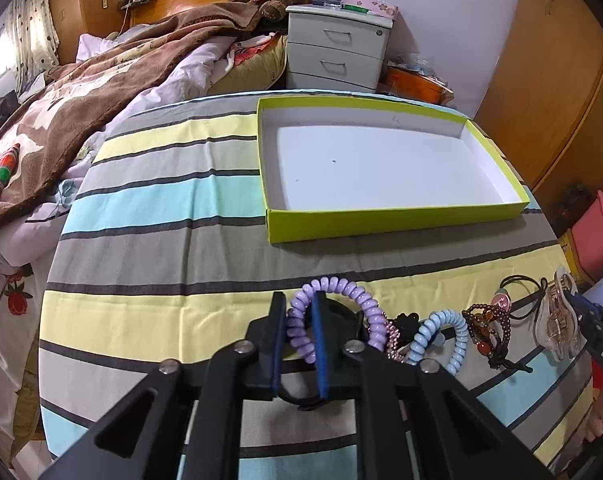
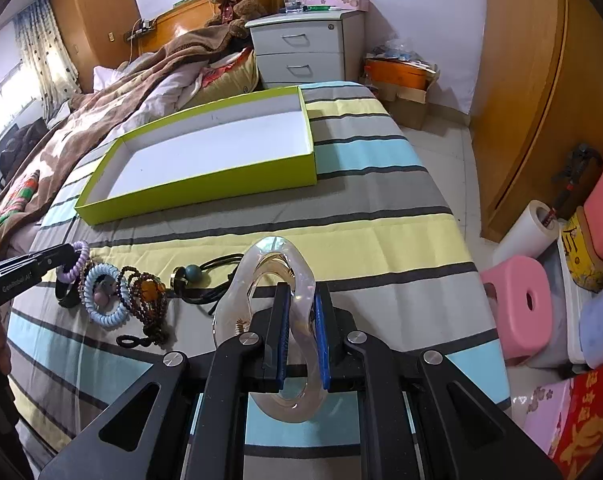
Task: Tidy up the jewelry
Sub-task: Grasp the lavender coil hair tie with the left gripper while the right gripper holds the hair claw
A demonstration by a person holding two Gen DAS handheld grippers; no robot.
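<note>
From the left wrist, the left hand-held gripper (image 1: 297,328) was closed on the purple coil hair tie (image 1: 333,312) lying on the bed (image 1: 161,208); the green box (image 1: 393,220) stood empty, so sorting had barely begun.

From the right wrist, the right hand-held gripper (image 2: 301,336) pinched the clear hair claw (image 2: 273,304), its long axis running away toward the box.

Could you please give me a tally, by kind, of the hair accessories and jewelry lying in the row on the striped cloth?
Spiral coil hair ties: 2, purple and light blue
Brown beaded bracelets: 1 cluster; strands can't be separated
Black elastic cord hair ties with beads: 1
Clear plastic claw clips: 1
Black ring: 1
Total: 6
</note>
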